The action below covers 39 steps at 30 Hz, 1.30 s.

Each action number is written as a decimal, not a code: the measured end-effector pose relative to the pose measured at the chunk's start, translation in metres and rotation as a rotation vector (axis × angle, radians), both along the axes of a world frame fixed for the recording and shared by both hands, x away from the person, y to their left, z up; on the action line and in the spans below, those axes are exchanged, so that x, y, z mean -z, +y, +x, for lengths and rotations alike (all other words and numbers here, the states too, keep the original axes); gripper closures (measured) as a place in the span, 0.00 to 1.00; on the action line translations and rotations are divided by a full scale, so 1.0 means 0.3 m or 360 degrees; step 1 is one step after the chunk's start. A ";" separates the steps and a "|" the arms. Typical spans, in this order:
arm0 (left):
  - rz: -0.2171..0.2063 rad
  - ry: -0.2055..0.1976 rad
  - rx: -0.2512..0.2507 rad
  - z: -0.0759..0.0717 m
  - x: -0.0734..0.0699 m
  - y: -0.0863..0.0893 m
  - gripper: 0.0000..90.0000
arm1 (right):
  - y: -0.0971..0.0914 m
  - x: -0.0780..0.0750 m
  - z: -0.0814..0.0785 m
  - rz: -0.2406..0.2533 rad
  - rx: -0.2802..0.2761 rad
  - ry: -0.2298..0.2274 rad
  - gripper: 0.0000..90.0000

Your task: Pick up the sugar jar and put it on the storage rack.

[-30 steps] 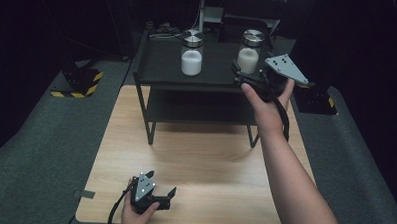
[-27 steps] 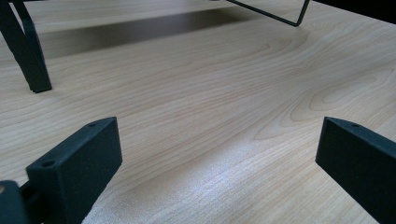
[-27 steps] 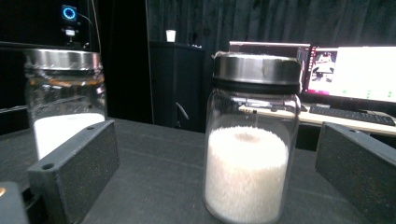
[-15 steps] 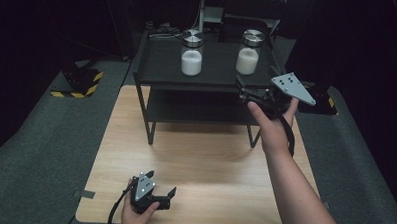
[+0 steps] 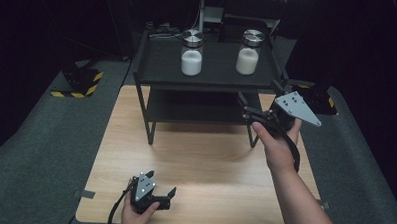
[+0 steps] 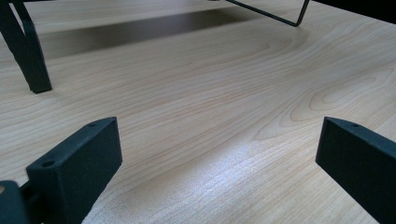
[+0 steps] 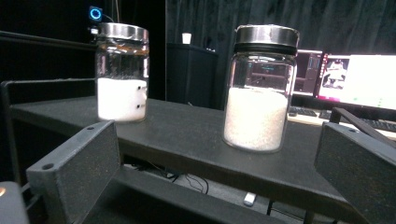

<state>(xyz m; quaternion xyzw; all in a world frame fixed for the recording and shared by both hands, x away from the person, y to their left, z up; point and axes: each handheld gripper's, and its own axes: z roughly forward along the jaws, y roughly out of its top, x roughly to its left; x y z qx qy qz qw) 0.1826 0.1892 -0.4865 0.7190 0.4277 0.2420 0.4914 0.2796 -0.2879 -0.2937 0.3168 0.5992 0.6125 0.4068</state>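
two glass jars [image 5: 192,52] with metal lids, half full of white powder, stand apart on the black rack's [image 5: 157,75] top shelf — right gripper [image 5: 251,114] spread empty near its edge, left gripper [image 5: 171,193] spread low over the wooden table [image 5: 204,162]

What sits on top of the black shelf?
Two lidded glass jars of white powder stand apart on the shelf's top tier. The lower tier is in shadow, so its contents can't be judged.
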 end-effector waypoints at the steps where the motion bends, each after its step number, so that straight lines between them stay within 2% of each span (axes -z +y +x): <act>1: 0.0000 0.0000 0.0000 0.000 0.000 0.000 0.01 | 0.000 0.000 0.000 0.0000 0.0000 0.0000 0.00; 12: 0.0001 -0.0001 -0.0007 -0.001 0.000 -0.002 0.01 | -0.046 0.063 -0.068 -0.0014 -0.0018 0.0014 0.00; 22: -0.0001 0.0004 -0.0006 -0.001 -0.001 -0.002 0.01 | -0.085 0.151 -0.133 -0.0026 -0.0030 0.0048 0.00; 39: 0.0003 0.0005 -0.0009 -0.001 -0.002 -0.003 0.01 | -0.117 0.266 -0.183 -0.0112 -0.0053 0.0080 0.00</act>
